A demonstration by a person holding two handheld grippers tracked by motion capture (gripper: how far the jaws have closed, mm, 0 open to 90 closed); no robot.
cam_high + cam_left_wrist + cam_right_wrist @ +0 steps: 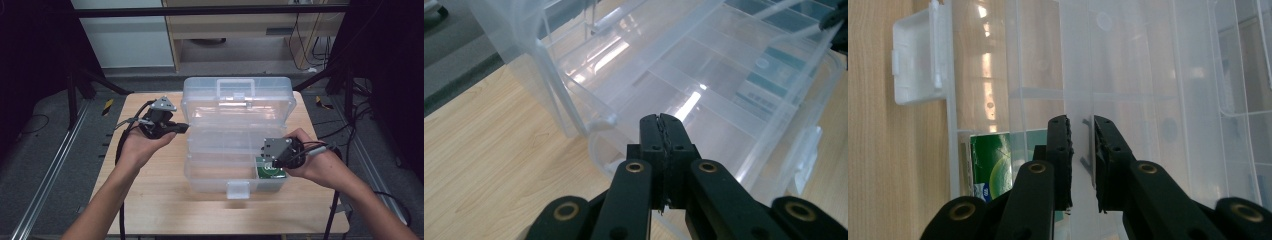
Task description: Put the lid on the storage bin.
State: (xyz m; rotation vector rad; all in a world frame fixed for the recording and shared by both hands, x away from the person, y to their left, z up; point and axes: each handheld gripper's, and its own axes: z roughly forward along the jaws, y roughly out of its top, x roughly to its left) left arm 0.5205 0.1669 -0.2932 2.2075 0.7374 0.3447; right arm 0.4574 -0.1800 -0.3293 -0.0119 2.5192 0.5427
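A clear plastic storage box (220, 175) stands open on the wooden table (150, 200), its lid (237, 100) raised at the back and a tray (225, 137) spread above the base. A green packet (270, 172) lies in the base's right compartment, seen through the wall in the right gripper view (993, 165). My right gripper (266, 157) is at the tray's right front, its jaws shut on the thin translucent tray wall (1082, 125). My left gripper (181, 128) hovers at the box's left side, shut and empty (660, 120).
The box's white front latch (238, 190) hangs open toward the table's near edge. Bare tabletop lies left and right of the box. Dark stands and cables (350, 130) surround the table on the floor.
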